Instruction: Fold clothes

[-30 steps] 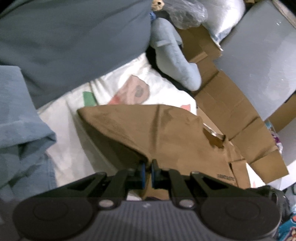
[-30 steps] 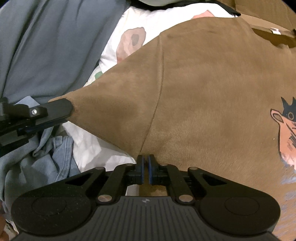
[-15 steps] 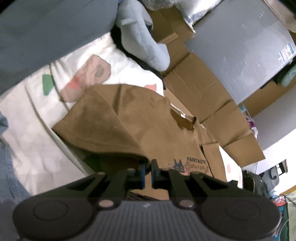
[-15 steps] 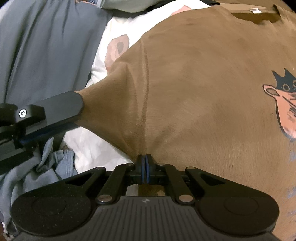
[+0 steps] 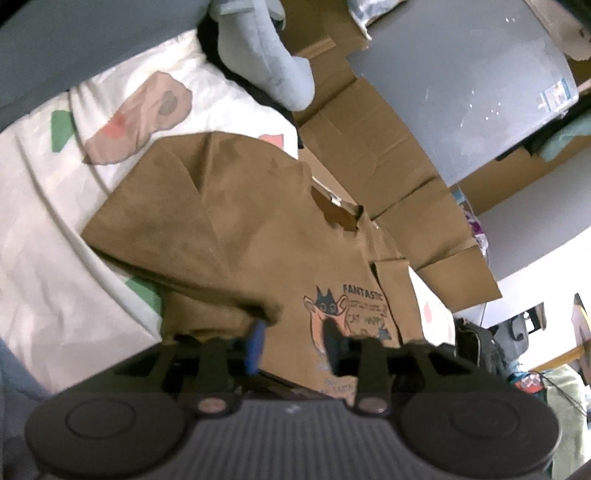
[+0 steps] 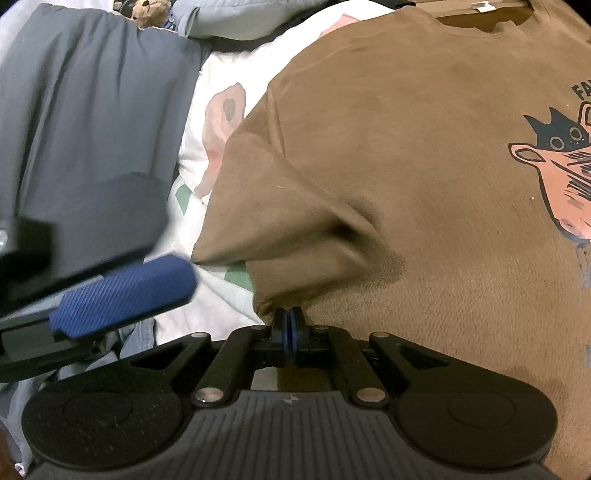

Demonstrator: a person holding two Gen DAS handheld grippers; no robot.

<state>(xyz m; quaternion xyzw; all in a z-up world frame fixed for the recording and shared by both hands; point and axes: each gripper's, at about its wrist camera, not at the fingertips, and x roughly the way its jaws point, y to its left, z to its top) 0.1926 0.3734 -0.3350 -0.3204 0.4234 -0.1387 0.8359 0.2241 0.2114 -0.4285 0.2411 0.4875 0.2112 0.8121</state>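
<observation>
Sleeve fold on tee point(image 6: 424, 155) | L gripper point(image 5: 295, 345) spread, empty | R gripper point(image 6: 289, 328) pinching tee edge | next: edge to be laid flat, released

Clearly a lived-in bedroom at home: white printed bedsheet point(image 5: 40, 206) under a brown t-shirt point(image 5: 236, 229), with a dark grey duvet point(image 6: 85, 122), a small teddy bear point(image 6: 147, 13), a blue plush toy point(image 5: 258, 55), flattened cardboard boxes point(image 5: 376, 147) and clutter beside the bed.

Dim indoor light, fisheye-bent edges with dark corners, motion blur smearing the left wrist view.
</observation>
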